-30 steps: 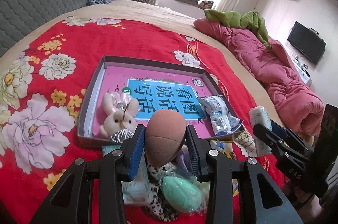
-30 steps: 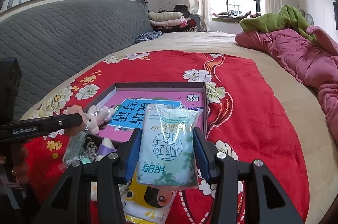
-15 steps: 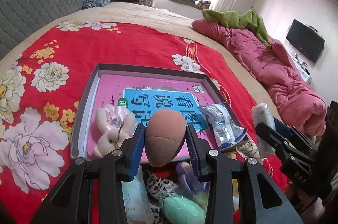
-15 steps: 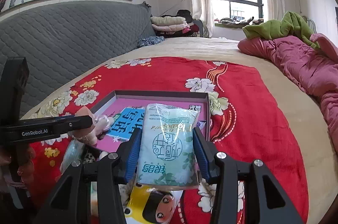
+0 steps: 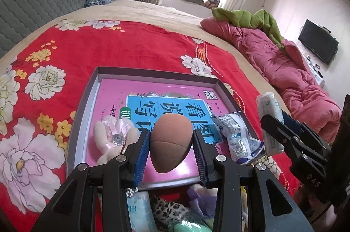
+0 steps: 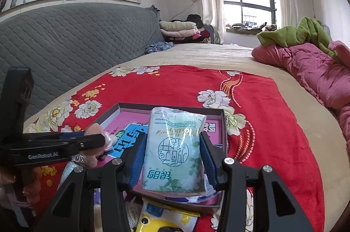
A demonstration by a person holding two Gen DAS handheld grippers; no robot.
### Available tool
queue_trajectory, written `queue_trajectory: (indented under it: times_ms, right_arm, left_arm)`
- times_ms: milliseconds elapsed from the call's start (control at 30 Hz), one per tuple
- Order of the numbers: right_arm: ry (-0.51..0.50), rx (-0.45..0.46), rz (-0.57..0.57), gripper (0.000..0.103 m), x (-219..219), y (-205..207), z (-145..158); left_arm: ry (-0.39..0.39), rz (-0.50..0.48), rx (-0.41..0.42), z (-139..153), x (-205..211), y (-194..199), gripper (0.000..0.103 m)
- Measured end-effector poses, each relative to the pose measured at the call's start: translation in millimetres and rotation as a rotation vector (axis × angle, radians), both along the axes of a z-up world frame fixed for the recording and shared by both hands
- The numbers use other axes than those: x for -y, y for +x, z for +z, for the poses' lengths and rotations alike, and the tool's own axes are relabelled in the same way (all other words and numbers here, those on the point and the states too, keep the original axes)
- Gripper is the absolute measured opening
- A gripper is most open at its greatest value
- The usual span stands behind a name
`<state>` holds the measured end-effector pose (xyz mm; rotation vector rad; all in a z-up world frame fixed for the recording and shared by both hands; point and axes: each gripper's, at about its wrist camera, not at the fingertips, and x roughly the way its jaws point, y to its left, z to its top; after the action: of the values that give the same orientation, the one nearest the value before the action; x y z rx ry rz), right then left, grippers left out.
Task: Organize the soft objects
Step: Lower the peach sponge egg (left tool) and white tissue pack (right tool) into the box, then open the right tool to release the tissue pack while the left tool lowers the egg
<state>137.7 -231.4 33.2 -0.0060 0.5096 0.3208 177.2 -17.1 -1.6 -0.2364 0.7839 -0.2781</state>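
Observation:
My left gripper (image 5: pixel 171 144) is shut on a brown egg-shaped sponge (image 5: pixel 170 142), held above the near part of a shallow grey box (image 5: pixel 153 73) with a pink and blue book (image 5: pixel 153 100) inside. A plush bunny (image 5: pixel 113 140) and a clear plastic packet (image 5: pixel 235 133) lie in the box. My right gripper (image 6: pixel 174 155) is shut on a pale green tissue pack (image 6: pixel 175 149), over the box's (image 6: pixel 170 106) near right corner. From the left wrist view the right gripper (image 5: pixel 271 120) shows at the right edge with the pack (image 5: pixel 268 107).
The box rests on a red flowered blanket (image 5: pixel 131 46) on a bed. Several soft items, among them a leopard-print piece (image 5: pixel 168 208), a green sponge and a yellow packet (image 6: pixel 166 218), lie just in front of the box. A pink quilt (image 5: pixel 284 70) lies on the right; a grey headboard (image 6: pixel 76 35) is left.
Both grippers have moved forward toward and over the box with their loads. The box and bunny now sit closer under the left gripper; the pile has slipped toward the bottom edge.

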Motion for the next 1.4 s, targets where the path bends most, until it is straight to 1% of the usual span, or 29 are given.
queue_trajectory:
  times_ms: [267,500,800,1067,1400]
  right_arm:
    - [0.007,-0.009,0.023,0.048,-9.1,14.7,-4.2]
    - [-0.008,-0.018,0.050,0.048,-20.0,24.8,-8.4]
    - [-0.071,-0.063,0.051,0.048,-32.2,37.1,-24.3]
    - [-0.083,-0.110,0.075,0.048,-36.6,40.7,-37.3]
    - [-0.117,-0.149,0.102,0.048,-45.5,41.3,-50.0]
  left_arm:
    - [0.003,-0.006,-0.015,-9.0,4.4,12.7,0.040]
    - [0.009,-0.017,-0.034,-16.3,7.6,19.6,0.040]
    - [0.029,-0.038,-0.074,-27.4,11.6,25.1,0.040]
    - [0.044,-0.034,-0.119,-40.0,12.0,28.9,0.040]
    - [0.048,-0.022,-0.128,-41.8,8.6,29.4,0.040]
